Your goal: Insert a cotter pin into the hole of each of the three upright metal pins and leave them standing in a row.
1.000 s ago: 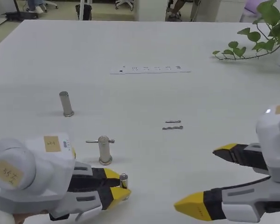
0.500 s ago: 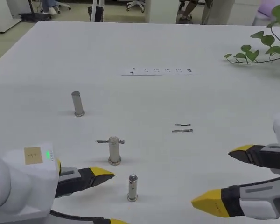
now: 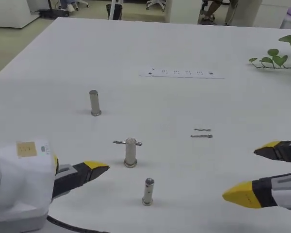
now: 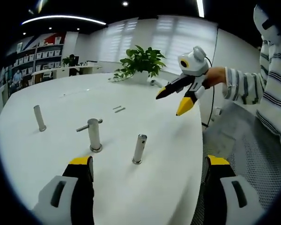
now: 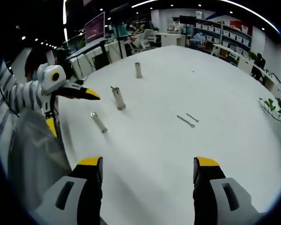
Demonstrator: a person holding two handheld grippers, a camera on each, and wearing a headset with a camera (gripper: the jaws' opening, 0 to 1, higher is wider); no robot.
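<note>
1. The tabletop (image 3: 184, 43) carries every part. The 3 metal pins stand on it in a loose diagonal line, running from the far left toward the person.
2. The left claw (image 4: 148, 161) hovers near the closest pin with its jaws wide apart, holding nothing. The right claw (image 3: 243, 173), well off to the right, is likewise spread and empty.
3. The middle pin (image 3: 130, 153) has a cotter pin (image 3: 120, 142) through the hole at its top, so 1 of 3 is done. The far pin (image 3: 94, 102) and the near pin (image 3: 148, 191) are bare. The near pin seems to lean a little, though the lens may be the cause.
4. The 2 loose cotter pins (image 3: 202, 133) lie side by side, right of the middle pin. That leaves 1 for each bare pin, so I judge the task about a third done, with 2 insertions left.
</note>
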